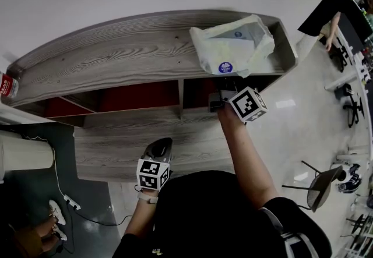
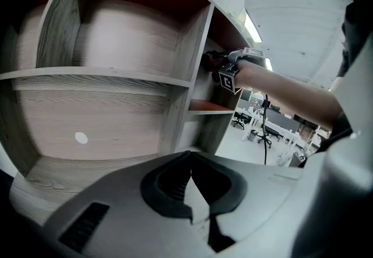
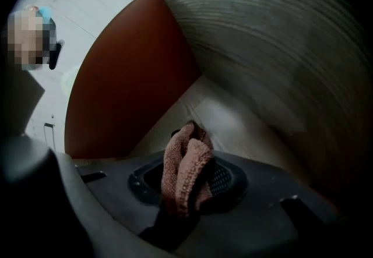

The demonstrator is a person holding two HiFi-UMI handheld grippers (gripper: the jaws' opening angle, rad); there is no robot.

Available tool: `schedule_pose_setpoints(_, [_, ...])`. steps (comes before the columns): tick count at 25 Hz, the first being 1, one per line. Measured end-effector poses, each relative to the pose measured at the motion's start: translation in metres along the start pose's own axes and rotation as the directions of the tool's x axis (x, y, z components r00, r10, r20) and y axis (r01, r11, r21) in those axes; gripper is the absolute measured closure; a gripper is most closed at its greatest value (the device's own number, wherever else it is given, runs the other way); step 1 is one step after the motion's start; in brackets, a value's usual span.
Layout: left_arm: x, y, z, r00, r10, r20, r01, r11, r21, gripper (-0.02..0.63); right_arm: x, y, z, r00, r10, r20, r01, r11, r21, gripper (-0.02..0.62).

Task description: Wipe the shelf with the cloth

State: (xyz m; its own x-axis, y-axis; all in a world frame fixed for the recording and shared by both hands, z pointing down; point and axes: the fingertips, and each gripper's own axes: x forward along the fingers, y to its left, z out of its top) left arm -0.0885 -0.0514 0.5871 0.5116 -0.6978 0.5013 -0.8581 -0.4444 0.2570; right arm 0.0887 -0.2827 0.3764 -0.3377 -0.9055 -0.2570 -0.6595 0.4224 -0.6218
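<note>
Cloth (image 3: 183, 184), pinkish and bunched, is pinched in my right tool (image 3: 187, 158), its jaws nearly closed on it, inside the shelf's (image 1: 116, 53) top right compartment with the red back. A white plastic bag (image 1: 233, 47) lies on the shelf top. My left tool (image 2: 191, 216) has its jaws pressed together with nothing between them.

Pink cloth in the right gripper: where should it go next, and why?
Probably lower the cloth onto the shelf floor and sweep sideways. The right gripper pinches it inside the top right compartment, near the red back panel, and whether it touches the wood is unclear.
</note>
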Motion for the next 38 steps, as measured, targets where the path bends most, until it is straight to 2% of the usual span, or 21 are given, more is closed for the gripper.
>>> schedule_pose_setpoints(4, [0.001, -0.001, 0.000, 1.000, -0.002, -0.004, 0.002, 1.000, 0.002, 0.597, -0.008, -0.021, 0.015, 0.992, -0.116, 0.052, 0.118, 0.992, -0.033, 0.517])
schedule_pose_setpoints(8, [0.001, -0.002, -0.001, 1.000, -0.005, -0.003, 0.005, 1.000, -0.001, 0.597, -0.019, -0.049, 0.021, 0.965, -0.250, 0.080, 0.252, 0.967, -0.025, 0.517])
schedule_pose_setpoints(13, [0.000, 0.000, 0.000, 1.000, 0.001, 0.001, -0.001, 1.000, -0.005, 0.597, -0.025, -0.067, 0.012, 0.941, -0.334, 0.054, 0.336, 0.942, -0.021, 0.522])
schedule_pose_setpoints(16, [-0.002, 0.002, -0.001, 1.000, 0.007, 0.000, -0.007, 1.000, -0.009, 0.597, -0.027, -0.073, 0.001, 0.935, -0.353, 0.025, 0.353, 0.936, 0.008, 0.525])
schedule_pose_setpoints(21, [-0.002, 0.003, -0.004, 1.000, 0.008, -0.002, -0.008, 1.000, -0.014, 0.597, -0.019, -0.058, -0.032, 0.953, -0.296, -0.069, 0.299, 0.953, 0.048, 0.526])
schedule_pose_setpoints(25, [-0.003, 0.004, -0.005, 1.000, 0.009, 0.000, -0.009, 1.000, -0.018, 0.597, -0.009, -0.030, -0.063, 0.968, -0.196, -0.158, 0.207, 0.977, 0.057, 0.522])
schedule_pose_setpoints(28, [-0.005, 0.006, -0.006, 1.000, 0.015, 0.001, -0.014, 1.000, -0.021, 0.597, 0.000, -0.009, -0.084, 0.967, -0.111, -0.228, 0.125, 0.991, 0.051, 0.522])
schedule_pose_setpoints(31, [-0.006, 0.007, -0.008, 1.000, 0.019, 0.000, -0.019, 1.000, -0.024, 0.597, 0.006, 0.007, -0.106, 0.950, -0.035, -0.310, 0.053, 0.997, 0.048, 0.522])
schedule_pose_setpoints(34, [-0.007, 0.007, -0.008, 1.000, 0.021, 0.001, -0.021, 0.999, -0.026, 0.597, 0.009, 0.019, -0.131, 0.908, 0.022, -0.418, 0.001, 0.998, 0.056, 0.522])
schedule_pose_setpoints(38, [-0.009, 0.007, -0.008, 1.000, 0.025, 0.006, -0.024, 0.999, -0.029, 0.597, 0.009, 0.018, -0.150, 0.864, -0.003, -0.504, 0.028, 0.999, 0.041, 0.520])
